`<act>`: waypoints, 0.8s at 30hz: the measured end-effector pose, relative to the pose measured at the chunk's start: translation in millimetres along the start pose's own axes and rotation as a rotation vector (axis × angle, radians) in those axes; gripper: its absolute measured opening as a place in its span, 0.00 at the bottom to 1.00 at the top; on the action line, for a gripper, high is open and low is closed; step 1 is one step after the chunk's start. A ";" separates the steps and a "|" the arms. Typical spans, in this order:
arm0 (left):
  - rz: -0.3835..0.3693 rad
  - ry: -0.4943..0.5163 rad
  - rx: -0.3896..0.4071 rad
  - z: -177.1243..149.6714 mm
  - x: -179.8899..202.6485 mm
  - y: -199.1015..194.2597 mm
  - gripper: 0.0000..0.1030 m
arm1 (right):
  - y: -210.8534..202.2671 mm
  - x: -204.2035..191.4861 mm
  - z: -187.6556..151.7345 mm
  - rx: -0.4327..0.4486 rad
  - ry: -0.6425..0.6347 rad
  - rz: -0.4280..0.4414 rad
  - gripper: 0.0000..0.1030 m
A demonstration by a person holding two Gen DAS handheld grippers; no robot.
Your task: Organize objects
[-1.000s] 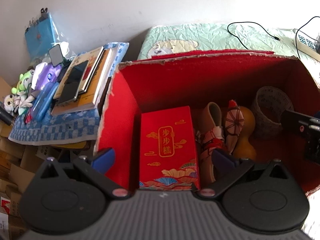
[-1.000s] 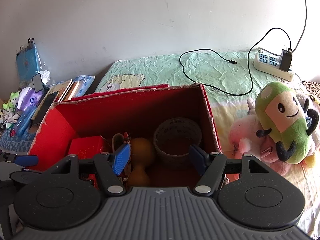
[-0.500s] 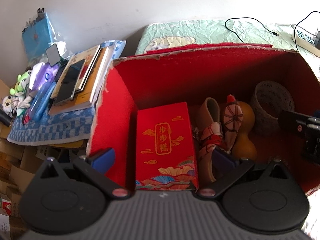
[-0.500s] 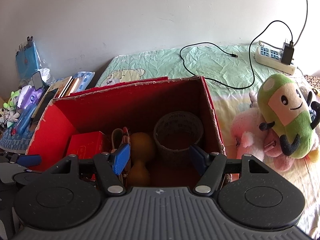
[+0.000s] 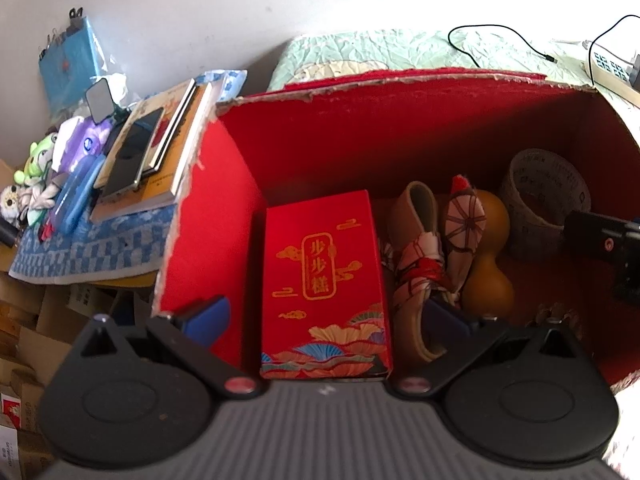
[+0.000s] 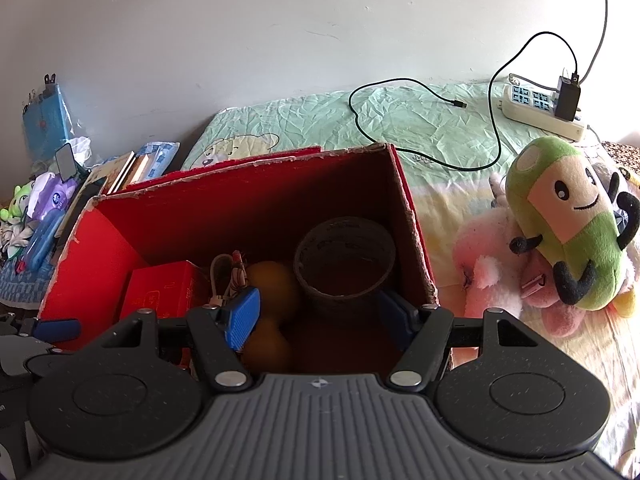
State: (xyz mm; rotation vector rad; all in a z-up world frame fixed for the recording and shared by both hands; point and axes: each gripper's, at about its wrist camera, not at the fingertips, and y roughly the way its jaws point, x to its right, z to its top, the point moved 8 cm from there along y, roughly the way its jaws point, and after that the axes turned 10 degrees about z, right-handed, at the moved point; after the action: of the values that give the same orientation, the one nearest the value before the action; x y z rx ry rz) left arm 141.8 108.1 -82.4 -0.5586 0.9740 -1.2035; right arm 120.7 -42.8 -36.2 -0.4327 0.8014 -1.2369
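Compared with a second earlier, the left wrist view had drifted so the red cardboard box [image 5: 360, 128] filled more of the frame and its contents sat lower and nearer; the right wrist view had barely shifted. Filling the centre of both views, the open-topped box rested on a bed with a pale green sheet [image 6: 404, 120]. At the right edge of the right view, a green plush toy [image 6: 568, 220] lay on a pink plush toy [image 6: 492, 268], touching it. At centre of the left view, inside the box, a red gift carton [image 5: 324, 280] stood against the left wall. Right of it came a folded patterned umbrella [image 5: 424, 264], then a tan gourd [image 5: 488, 280], then a woven cup [image 5: 544, 188] at the far right. At the upper left, outside the box, books [image 5: 160, 152] were stacked on a blue checked cloth [image 5: 92, 248]. At bottom centre of each view, the left gripper [image 5: 324, 316] and right gripper [image 6: 320, 316] hung above the box, fingers apart, holding nothing.
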 end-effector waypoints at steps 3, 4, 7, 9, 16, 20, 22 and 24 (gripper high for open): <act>-0.004 -0.006 0.001 0.5 -0.9 0.1 1.00 | 1.2 -0.3 0.1 0.000 -0.001 -0.001 0.66; -0.002 -0.006 0.001 0.6 -0.9 0.3 1.00 | 1.1 -0.4 0.2 0.000 -0.002 -0.001 0.66; -0.004 -0.006 -0.002 0.4 -0.6 1.2 1.00 | 1.4 -0.1 0.2 -0.001 -0.004 -0.002 0.66; -0.007 -0.005 -0.001 0.2 -0.3 1.2 1.00 | 1.7 -0.7 -0.3 -0.001 -0.008 -0.002 0.66; -0.006 -0.003 0.005 1.4 0.1 1.2 1.00 | 1.6 -1.6 -0.3 0.001 -0.017 -0.006 0.66; -0.005 -0.003 0.004 1.5 0.1 1.4 1.00 | 1.5 -1.4 -0.6 0.000 -0.013 -0.009 0.66; -0.005 -0.002 0.004 1.5 0.2 1.2 1.00 | 1.6 -1.4 -0.7 0.000 -0.013 -0.009 0.66; -0.004 0.000 0.003 1.3 0.9 1.3 1.00 | 1.6 -1.5 -0.7 0.000 -0.013 -0.009 0.66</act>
State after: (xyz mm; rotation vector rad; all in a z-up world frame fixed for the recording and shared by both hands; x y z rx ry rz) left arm 143.7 107.5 -83.1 -0.5580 0.9710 -1.2083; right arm 121.1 -40.8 -37.3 -0.4444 0.7894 -1.2411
